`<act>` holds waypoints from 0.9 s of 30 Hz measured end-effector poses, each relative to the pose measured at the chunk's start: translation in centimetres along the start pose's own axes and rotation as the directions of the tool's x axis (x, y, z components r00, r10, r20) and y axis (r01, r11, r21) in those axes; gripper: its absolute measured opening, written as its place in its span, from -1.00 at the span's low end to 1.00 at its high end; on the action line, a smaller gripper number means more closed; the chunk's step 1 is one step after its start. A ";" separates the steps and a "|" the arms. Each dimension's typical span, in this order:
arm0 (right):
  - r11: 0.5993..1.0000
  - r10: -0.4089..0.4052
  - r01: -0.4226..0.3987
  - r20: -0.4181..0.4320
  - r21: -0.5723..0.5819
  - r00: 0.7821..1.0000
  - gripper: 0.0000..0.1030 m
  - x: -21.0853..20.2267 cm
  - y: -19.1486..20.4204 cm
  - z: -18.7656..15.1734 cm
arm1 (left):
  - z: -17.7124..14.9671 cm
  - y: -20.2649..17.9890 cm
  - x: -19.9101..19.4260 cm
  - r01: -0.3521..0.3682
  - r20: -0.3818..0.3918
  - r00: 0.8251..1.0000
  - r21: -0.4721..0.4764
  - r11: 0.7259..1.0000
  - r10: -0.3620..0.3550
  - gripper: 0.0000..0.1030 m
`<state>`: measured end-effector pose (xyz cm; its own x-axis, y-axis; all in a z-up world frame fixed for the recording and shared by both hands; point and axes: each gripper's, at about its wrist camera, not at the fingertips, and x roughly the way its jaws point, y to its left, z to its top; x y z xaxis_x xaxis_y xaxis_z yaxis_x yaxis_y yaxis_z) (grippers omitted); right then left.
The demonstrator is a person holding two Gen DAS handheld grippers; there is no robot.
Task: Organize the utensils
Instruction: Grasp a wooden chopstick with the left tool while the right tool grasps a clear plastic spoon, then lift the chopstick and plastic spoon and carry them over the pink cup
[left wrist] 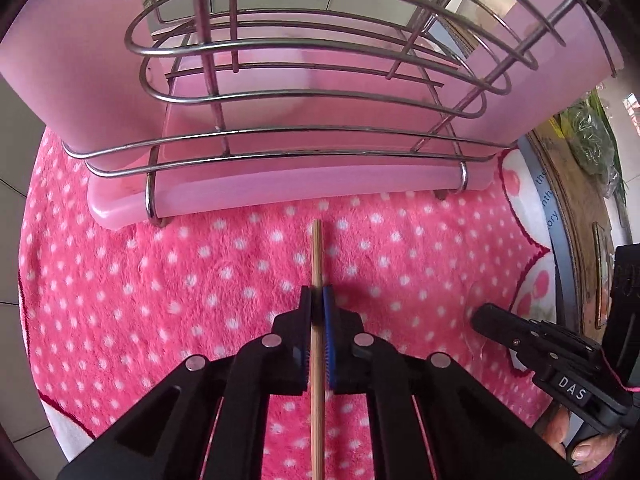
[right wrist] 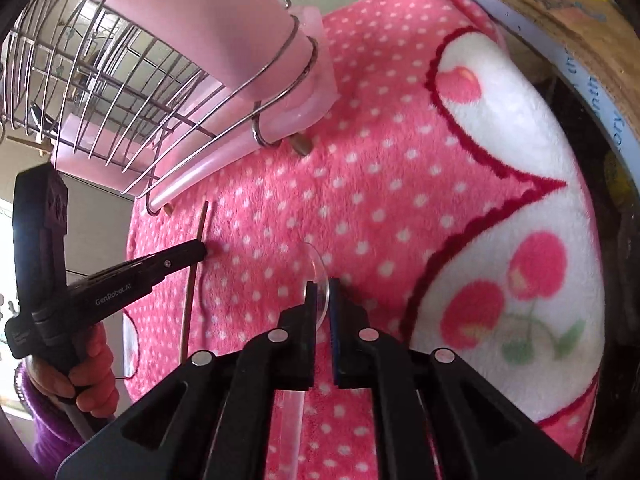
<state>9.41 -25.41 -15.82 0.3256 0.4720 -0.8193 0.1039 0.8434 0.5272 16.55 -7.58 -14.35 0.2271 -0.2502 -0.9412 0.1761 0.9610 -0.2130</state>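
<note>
My left gripper (left wrist: 317,300) is clamped on a wooden chopstick (left wrist: 317,256) pointing at 12 o'clock toward the wire rack (left wrist: 280,152), just short of it; I judge insertion comes next, needing lift over the rim. My right gripper (right wrist: 322,300) pinches a clear plastic spoon (right wrist: 318,276) above open blanket (right wrist: 400,200).
</note>
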 end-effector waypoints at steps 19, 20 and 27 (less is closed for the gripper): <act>1.000 0.031 -0.031 0.112 -0.001 0.993 -0.93 -2.7 0.2 -1.2 | -3.3 2.1 -7.6 0.099 0.201 0.975 0.003 0.995 -0.098 -0.91; 0.999 0.034 -0.033 0.132 -0.008 0.991 -0.94 -3.1 0.8 -1.5 | -3.6 2.4 -8.2 0.104 0.219 0.970 -0.003 0.995 -0.101 -0.91; 0.995 0.058 -0.031 0.276 -0.100 0.959 -0.94 -7.0 3.6 -2.5 | -5.5 3.7 -12.6 0.117 0.363 0.926 -0.007 0.993 -0.107 -0.91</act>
<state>5.18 -25.04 -8.76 0.5780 0.4308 -0.6930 -0.0007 0.8495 0.5275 9.12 -0.26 -4.75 0.5393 -0.3767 -0.7531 0.1945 0.9259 -0.3238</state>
